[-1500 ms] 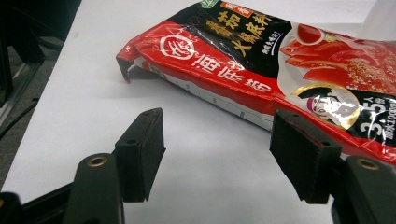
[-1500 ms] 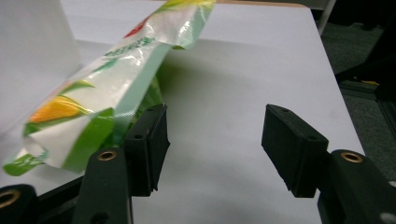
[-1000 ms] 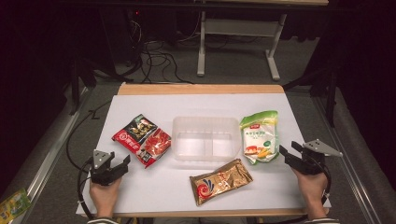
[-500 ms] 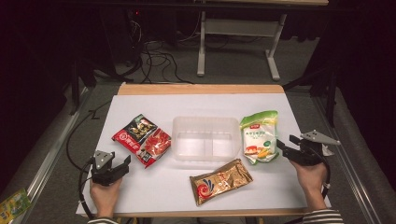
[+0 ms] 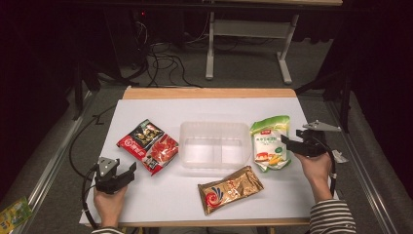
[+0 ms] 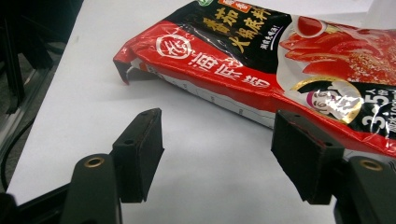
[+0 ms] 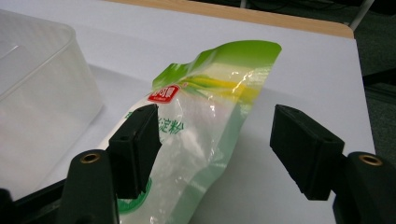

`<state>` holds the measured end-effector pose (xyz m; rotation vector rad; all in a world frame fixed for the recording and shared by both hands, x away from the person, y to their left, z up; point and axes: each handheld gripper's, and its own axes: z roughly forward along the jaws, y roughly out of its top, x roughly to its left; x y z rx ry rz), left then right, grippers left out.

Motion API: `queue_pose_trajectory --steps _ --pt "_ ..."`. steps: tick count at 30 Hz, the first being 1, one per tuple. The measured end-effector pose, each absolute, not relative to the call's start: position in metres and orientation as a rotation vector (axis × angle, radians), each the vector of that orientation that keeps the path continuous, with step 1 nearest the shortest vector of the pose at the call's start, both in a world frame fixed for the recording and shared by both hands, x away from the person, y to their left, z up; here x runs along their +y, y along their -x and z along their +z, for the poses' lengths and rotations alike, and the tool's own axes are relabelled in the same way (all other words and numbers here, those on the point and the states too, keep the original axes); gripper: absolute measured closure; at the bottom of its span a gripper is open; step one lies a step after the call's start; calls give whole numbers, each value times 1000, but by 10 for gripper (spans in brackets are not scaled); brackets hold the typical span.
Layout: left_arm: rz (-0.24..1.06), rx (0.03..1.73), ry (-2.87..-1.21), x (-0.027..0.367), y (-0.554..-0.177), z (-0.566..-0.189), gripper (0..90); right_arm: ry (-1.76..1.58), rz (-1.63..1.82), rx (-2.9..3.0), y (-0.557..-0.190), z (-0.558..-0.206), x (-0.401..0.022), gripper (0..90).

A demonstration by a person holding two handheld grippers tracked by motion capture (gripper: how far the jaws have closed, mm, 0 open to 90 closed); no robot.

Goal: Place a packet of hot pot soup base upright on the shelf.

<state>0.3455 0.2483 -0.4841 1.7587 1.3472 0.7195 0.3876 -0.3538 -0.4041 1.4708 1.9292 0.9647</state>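
Red-and-black foil soup-base packet [image 6: 280,60]: right end cut off in left gripper view. Green-and-white plastic starch bag [image 7: 205,121]: lower end hidden behind jaw, small print unreadable.

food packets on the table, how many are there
3: a red and black packet left of the clear tub, a green and white packet right of it, a gold packet in front.

- The high view is looking forward and down over the whole white table [image 5: 146,204], clear tub [image 5: 215,144] at centre.
- The left gripper view is facing close onto the red packet [image 6: 261,60], left of the tub.
- The right gripper view is sharing the tub's wall [image 7: 42,88] and the green packet [image 7: 205,121] [image 5: 270,141] with the high view.
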Motion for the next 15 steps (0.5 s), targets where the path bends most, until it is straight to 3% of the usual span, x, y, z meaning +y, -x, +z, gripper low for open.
queue_pose_trajectory --steps 15 --pt "717 1341 -1766 248 -345 -484 339 -1521 895 1992 -418 -411 -344 322"
